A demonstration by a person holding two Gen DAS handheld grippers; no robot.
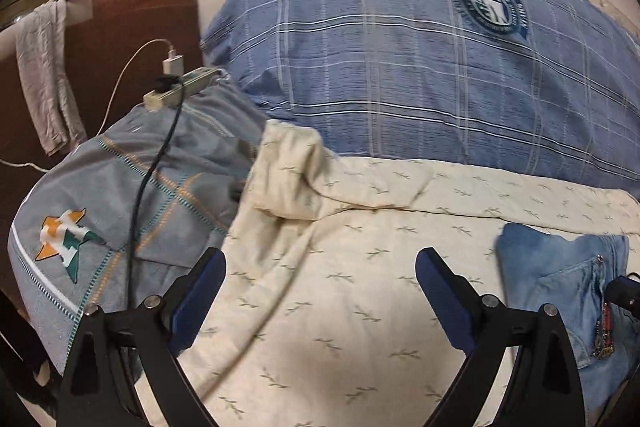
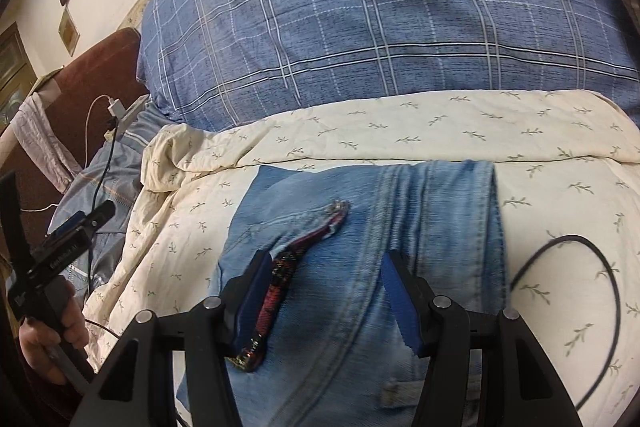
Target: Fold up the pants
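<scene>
Looking from the left wrist, the left hand-held gripper [image 1: 320, 287] hangs wide open over the cream bedspread [image 1: 320, 307], gripping nothing; the folded jeans [image 1: 568, 291] lie to its right. From the right wrist, the right hand-held gripper [image 2: 322, 287] hovers partly open above the jeans [image 2: 400, 219], straddling a red plaid strap [image 2: 288, 267].
</scene>
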